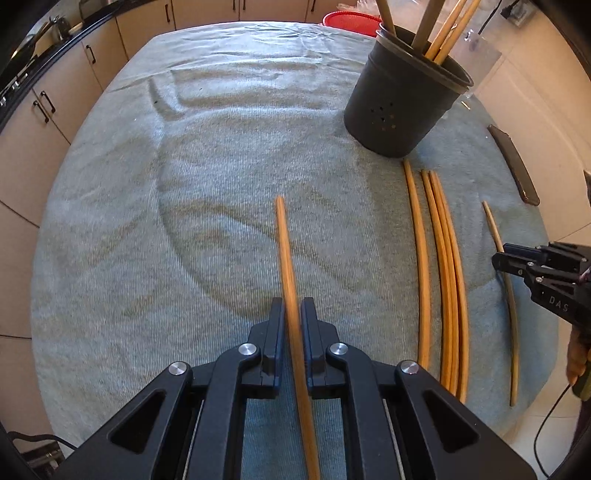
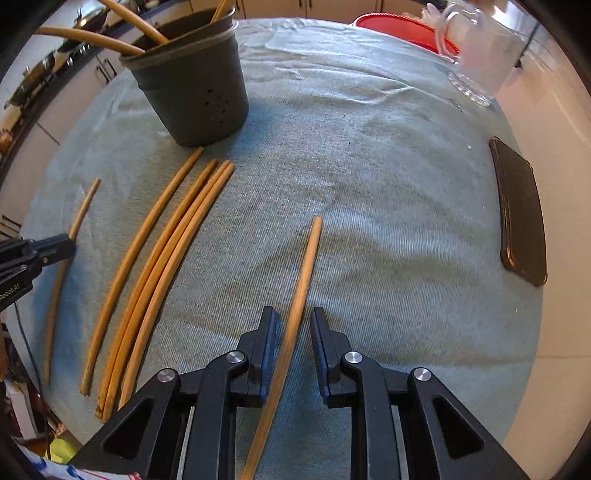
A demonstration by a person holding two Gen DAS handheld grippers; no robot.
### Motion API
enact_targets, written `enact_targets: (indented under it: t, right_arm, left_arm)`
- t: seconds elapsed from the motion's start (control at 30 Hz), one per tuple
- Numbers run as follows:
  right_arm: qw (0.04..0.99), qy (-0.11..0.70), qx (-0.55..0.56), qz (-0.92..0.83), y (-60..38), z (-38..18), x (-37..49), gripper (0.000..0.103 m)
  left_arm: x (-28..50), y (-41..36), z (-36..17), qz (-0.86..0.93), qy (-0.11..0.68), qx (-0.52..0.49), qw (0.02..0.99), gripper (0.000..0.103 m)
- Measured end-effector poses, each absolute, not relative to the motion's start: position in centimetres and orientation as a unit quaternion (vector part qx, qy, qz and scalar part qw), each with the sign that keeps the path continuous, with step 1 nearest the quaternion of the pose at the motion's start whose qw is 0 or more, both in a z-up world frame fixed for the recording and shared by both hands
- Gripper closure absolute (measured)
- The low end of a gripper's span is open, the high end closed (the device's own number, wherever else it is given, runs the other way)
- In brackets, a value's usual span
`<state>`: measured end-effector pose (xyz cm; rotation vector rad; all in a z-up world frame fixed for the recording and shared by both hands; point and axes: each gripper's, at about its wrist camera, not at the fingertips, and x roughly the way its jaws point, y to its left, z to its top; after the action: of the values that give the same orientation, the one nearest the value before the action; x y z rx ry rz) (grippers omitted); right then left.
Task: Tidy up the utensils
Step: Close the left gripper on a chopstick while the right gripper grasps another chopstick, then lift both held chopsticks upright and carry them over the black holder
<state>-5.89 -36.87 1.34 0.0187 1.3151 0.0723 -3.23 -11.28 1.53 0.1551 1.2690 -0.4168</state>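
Observation:
My left gripper [image 1: 293,306] is shut on a light wooden chopstick [image 1: 284,243] that runs forward over the blue-grey cloth [image 1: 184,221]. In the right wrist view the same gripper [image 2: 72,245] shows at the far left. My right gripper [image 2: 293,314] points down over another chopstick [image 2: 308,258] lying on the cloth. Its jaws stand slightly apart and the pads are clear of the wood. In the left wrist view this gripper [image 1: 496,258] sits at the right edge. Several loose chopsticks [image 2: 166,258] lie side by side between the two. A dark round holder [image 2: 195,96] stands behind them with chopsticks in it.
A dark flat phone-like slab [image 2: 522,210] lies near the cloth's right edge. A clear glass mug [image 2: 476,55] stands at the back right, with a red basket [image 2: 399,26] behind the table. Cabinets [image 1: 66,96] line the left side.

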Motion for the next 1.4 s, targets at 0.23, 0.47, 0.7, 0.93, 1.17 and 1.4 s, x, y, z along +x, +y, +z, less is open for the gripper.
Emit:
enact_targets:
  t: [0.23, 0.47, 0.7, 0.93, 1.17, 1.4]
  right_arm:
    - [0.740, 0.671, -0.010, 0.043, -36.3, 1.1, -2.9, 0.083]
    - [0.759, 0.650, -0.021, 0.038, -35.2, 1.4, -2.4, 0.093]
    - [0.797, 0.602, 0.017, 0.036, -35.5, 2.1, -4.9, 0.096]
    - [0.844, 0.533, 0.039, 0.042, -36.3, 5.1, -8.8, 0.096]
    - [0.877, 0.476, 0.045, 0.043, -36.5, 8.0, -11.8, 0.096]
    - [0.895, 0.441, 0.047, 0.044, -36.4, 9.9, -13.9, 0.096]
  left_arm:
    - [-1.3, -12.2, 1.1, -0.212, 0.596, 0.090, 0.770, 0.095]
    - [-2.1, -12.0, 1.2, -0.209, 0.574, 0.084, 0.787, 0.097]
    - [-4.5, -10.9, 3.2, -0.180, 0.529, 0.088, 0.825, 0.097]
    - [-7.0, -10.5, 5.8, -0.156, 0.477, 0.111, 0.858, 0.097]
    - [-9.4, -10.4, 7.7, -0.156, 0.445, 0.106, 0.875, 0.097]
    - [-10.9, -10.3, 9.7, -0.165, 0.422, 0.084, 0.888, 0.097]
